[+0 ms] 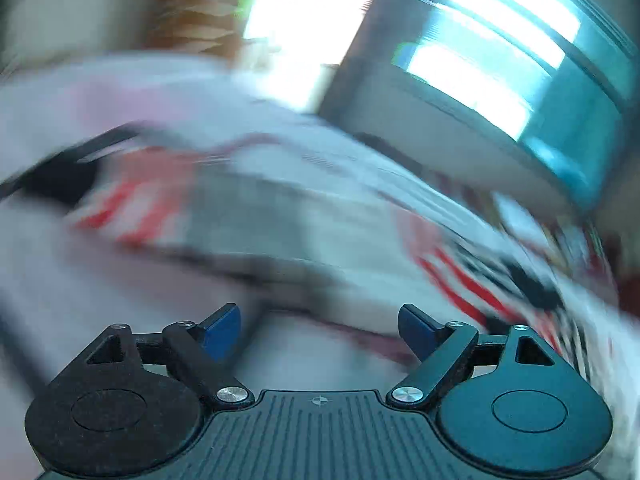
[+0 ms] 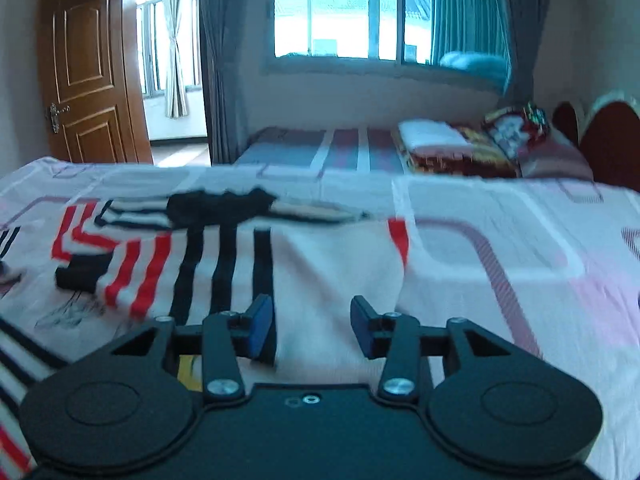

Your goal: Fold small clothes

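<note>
Lying flat on the bed (image 2: 500, 240), the small striped garment (image 2: 192, 264) spreads left of and under the right gripper (image 2: 312, 326), white with red and black bands and a black collar; it looks only partly folded. Right jaws stand apart, empty; left gripper (image 1: 320, 332) jaws wide, empty, view smeared. Risk: a hasty grab could pinch bedsheet with cloth, or drag the fold askew.

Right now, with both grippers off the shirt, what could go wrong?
1. The left view is smeared with blur; closing the open left gripper now could miss the shirt.
2. The open right gripper hangs over shirt and bedsheet; a pinch might catch both.
</note>
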A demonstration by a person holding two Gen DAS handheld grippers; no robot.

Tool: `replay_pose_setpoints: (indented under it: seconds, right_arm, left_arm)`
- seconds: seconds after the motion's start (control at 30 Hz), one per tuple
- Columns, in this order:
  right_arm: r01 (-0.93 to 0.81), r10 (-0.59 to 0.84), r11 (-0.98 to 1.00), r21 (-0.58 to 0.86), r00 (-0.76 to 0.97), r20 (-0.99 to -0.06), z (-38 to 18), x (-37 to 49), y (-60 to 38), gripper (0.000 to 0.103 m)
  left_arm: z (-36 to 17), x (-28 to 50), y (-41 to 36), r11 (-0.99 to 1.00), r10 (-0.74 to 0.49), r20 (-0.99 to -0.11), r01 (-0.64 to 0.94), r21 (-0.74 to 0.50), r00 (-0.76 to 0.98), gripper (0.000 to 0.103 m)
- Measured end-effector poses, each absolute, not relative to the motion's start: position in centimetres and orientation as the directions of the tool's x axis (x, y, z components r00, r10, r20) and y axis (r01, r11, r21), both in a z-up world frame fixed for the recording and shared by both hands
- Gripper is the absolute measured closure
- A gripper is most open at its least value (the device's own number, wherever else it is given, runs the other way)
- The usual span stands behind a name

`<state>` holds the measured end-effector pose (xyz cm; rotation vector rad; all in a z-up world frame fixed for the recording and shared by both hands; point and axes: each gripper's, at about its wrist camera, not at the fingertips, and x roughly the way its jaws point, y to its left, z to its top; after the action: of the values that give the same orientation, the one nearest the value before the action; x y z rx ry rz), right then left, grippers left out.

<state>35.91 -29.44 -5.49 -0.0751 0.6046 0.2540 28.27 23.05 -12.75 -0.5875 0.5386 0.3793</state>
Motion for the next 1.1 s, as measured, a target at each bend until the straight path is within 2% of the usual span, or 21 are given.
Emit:
replay_pose_setpoints:
  seconds: [0.07, 0.1, 0.23, 0.37, 0.57, 0.63, 0.67, 0.7, 0.73, 0.8, 0.9, 1.0, 1.1]
  right_arm:
    - [-0.254, 0.221, 0.967, 0.029, 0.773, -0.595, -5.7, 34.8, -29.3, 0.061]
    - [-0.251, 0.221, 0.967, 0.037, 0.766, -0.604, -5.9, 34.1, -28.8, 0.061]
    - [-0.243, 0.231, 0.968, 0.068, 0.746, -0.624, -6.0, 33.4, -27.6, 0.061]
    - [-0.247, 0.252, 0.964, 0.095, 0.745, -0.618, -5.6, 32.7, -26.8, 0.061]
    - [-0.234, 0.254, 0.966, 0.114, 0.749, -0.612, -5.0, 33.8, -27.2, 0.061]
    - [-0.22, 0.247, 0.968, 0.121, 0.751, -0.613, -4.9, 34.2, -27.6, 0.061]
    - [-0.217, 0.245, 0.969, 0.121, 0.753, -0.61, -4.8, 34.2, -27.8, 0.061]
    - [-0.214, 0.244, 0.969, 0.123, 0.755, -0.608, -4.8, 34.3, -27.9, 0.061]
    - [-0.211, 0.244, 0.969, 0.127, 0.757, -0.606, -4.8, 34.3, -28.1, 0.061]
    - [-0.206, 0.242, 0.97, 0.129, 0.76, -0.604, -4.9, 34.5, -28.6, 0.061]
    - [-0.185, 0.23, 0.973, 0.137, 0.767, -0.599, -5.0, 34.8, -29.3, 0.061]
    - [-0.149, 0.214, 0.976, 0.159, 0.78, -0.588, -5.1, 35.2, -30.1, 0.061]
    - [-0.12, 0.199, 0.978, 0.173, 0.796, -0.572, -5.0, 35.3, -30.7, 0.061]
  left_arm:
    - [-14.2, 26.0, 28.2, 0.625, 0.196, -0.56, -0.543, -0.561, 0.805, 0.032]
    - [-14.8, 25.2, 30.3, 0.554, 0.211, -0.556, -0.567, -0.609, 0.804, 0.041]
    - [-16.2, 24.2, 35.2, 0.396, 0.232, -0.514, -0.563, -0.726, 0.826, 0.044]
    - [-16.5, 25.9, 36.8, 0.388, 0.203, -0.51, -0.547, -0.742, 0.836, 0.04]
    - [-15.6, 28.0, 37.8, 0.451, 0.213, -0.548, -0.579, -0.68, 0.809, 0.04]
    - [-14.5, 28.9, 38.1, 0.509, 0.246, -0.612, -0.638, -0.578, 0.751, 0.07]
    - [-14.1, 29.8, 38.0, 0.544, 0.258, -0.643, -0.658, -0.52, 0.721, 0.078]
    - [-13.7, 29.4, 38.1, 0.566, 0.256, -0.648, -0.655, -0.501, 0.717, 0.098]
    - [-13.2, 30.0, 37.8, 0.594, 0.245, -0.646, -0.638, -0.49, 0.723, 0.098]
    - [-11.0, 31.2, 35.8, 0.697, 0.24, -0.581, -0.555, -0.455, 0.778, 0.098]
    - [-7.4, 34.7, 29.2, 0.859, 0.14, -0.503, -0.357, -0.366, 0.853, 0.098]
    - [-5.9, 38.3, 21.9, 0.936, 0.03, -0.476, -0.192, -0.296, 0.879, 0.098]
    - [-6.4, 42.3, 13.9, 0.96, -0.084, -0.487, -0.061, -0.275, 0.869, 0.098]
